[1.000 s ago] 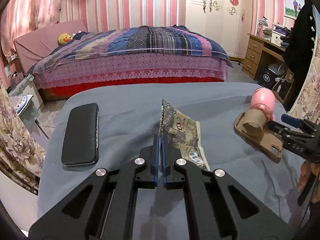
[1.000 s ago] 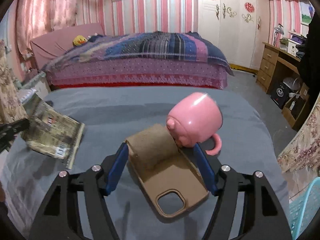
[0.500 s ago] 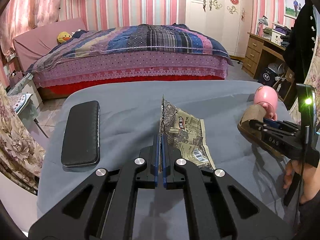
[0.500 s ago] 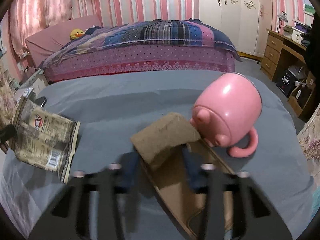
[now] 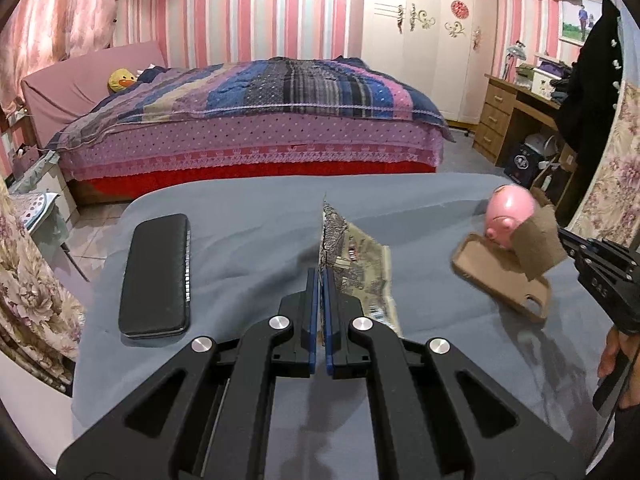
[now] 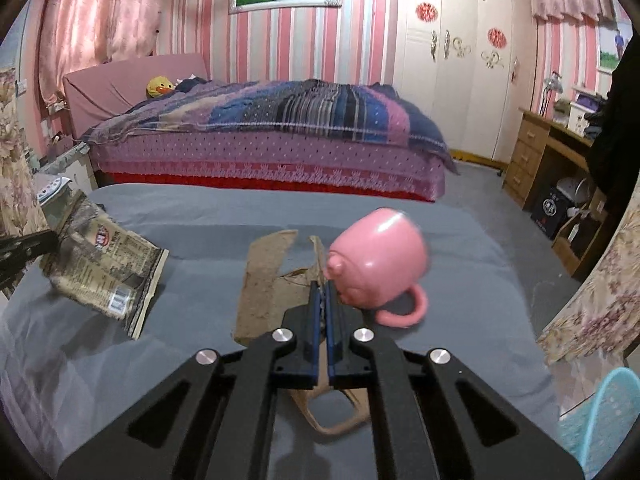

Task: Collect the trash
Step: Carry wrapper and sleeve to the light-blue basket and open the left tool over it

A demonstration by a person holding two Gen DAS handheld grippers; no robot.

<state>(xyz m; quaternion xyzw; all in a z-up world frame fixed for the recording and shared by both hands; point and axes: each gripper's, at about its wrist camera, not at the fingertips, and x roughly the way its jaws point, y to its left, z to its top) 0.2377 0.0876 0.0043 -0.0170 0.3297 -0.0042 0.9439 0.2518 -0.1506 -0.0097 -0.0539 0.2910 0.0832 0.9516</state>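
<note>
My left gripper (image 5: 320,272) is shut on a crumpled printed snack wrapper (image 5: 356,264), which stands on edge just above the grey table cover (image 5: 248,224). The right wrist view shows that wrapper (image 6: 104,268) hanging at the far left. My right gripper (image 6: 323,286) has its jaws closing tight onto a flattened piece of brown cardboard (image 6: 264,280), pinched at its right edge. The cardboard (image 5: 538,246) hangs raised in front of the pink mug (image 5: 508,214), over a brown phone case (image 5: 492,272).
The pink mug (image 6: 376,264) lies tipped against the phone case (image 6: 340,412), right beside my right fingers. A long black case (image 5: 156,276) lies at the table's left. A turquoise basket (image 6: 596,420) stands below the table's right edge. A bed is beyond.
My right gripper went from wide open around the cardboard to shut on it and lifted it off the phone case. The left gripper kept still with the wrapper.
</note>
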